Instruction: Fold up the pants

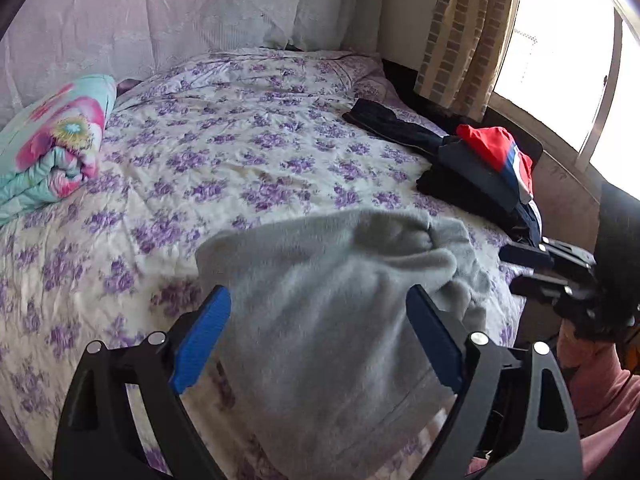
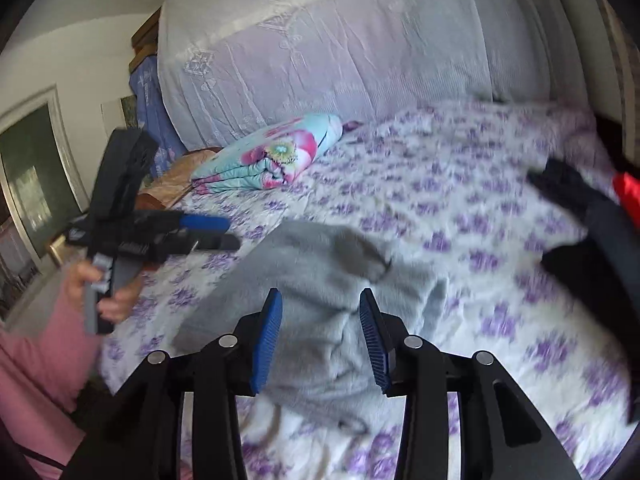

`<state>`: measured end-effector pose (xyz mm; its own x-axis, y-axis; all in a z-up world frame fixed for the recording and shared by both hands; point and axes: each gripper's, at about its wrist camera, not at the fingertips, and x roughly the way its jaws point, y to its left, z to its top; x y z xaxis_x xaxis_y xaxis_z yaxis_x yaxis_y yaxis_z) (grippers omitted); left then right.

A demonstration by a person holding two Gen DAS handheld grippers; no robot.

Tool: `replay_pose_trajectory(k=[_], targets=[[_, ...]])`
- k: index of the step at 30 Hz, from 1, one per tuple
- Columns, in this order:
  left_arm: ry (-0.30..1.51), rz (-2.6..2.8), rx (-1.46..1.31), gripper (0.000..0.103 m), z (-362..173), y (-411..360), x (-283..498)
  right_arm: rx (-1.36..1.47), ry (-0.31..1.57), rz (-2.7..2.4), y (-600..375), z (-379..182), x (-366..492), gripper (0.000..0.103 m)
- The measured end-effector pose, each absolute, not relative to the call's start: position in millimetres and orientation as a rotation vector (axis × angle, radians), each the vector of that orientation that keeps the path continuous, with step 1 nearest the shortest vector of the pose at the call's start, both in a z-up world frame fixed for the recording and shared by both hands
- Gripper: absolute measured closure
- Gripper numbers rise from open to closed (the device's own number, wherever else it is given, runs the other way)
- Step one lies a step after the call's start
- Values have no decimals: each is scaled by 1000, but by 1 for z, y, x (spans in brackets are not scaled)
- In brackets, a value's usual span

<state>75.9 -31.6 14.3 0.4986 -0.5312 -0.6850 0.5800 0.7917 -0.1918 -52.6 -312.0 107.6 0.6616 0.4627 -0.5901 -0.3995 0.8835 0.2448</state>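
grey pants [image 1: 332, 280] lay bunched on the bed [image 1: 240, 140] at six o'clock. both hand-held grippers, left [image 1: 318, 336] and right [image 2: 320, 344], hung spread, empty; next probably pinching an edge to flatten.

Grey pants [image 2: 320, 300] bunched on floral bedspread [image 2: 460, 208], right tongs [image 2: 320, 340] parted above them, left tongs [image 2: 216, 234] alongside

Black tongs [image 1: 318, 332], blue ribbed pads [image 2: 267, 340], pink sleeves [image 2: 36, 364].

Pants [image 1: 340, 300] on bed [image 1: 240, 152], quilt [image 1: 52, 148] far left, clothes pile [image 1: 480, 168] right.
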Motion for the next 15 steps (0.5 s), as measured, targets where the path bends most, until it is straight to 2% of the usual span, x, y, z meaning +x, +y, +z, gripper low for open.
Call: replay_pose_trajectory(k=[2,4,6,8,12,15], targets=[[815,-675,53,16,-2,-23,60,92,734,499,-304,98,-42,58],[847,-681,62,16,-26,-23,46,66,884,449,-295,69,-21,58],[904,-671,75,14,-56,-23,37,68,938,405,-296,54,-12,58],[895,-669,49,13,-64,-12,28,47,946,414,-290,68,-13,58],[866,-740,-127,13,-53,25,17,9,814,497,-266,118,-13,56],[829,-697,-94,12,-52,28,8,-1,831,547,-243,119,4,55]])
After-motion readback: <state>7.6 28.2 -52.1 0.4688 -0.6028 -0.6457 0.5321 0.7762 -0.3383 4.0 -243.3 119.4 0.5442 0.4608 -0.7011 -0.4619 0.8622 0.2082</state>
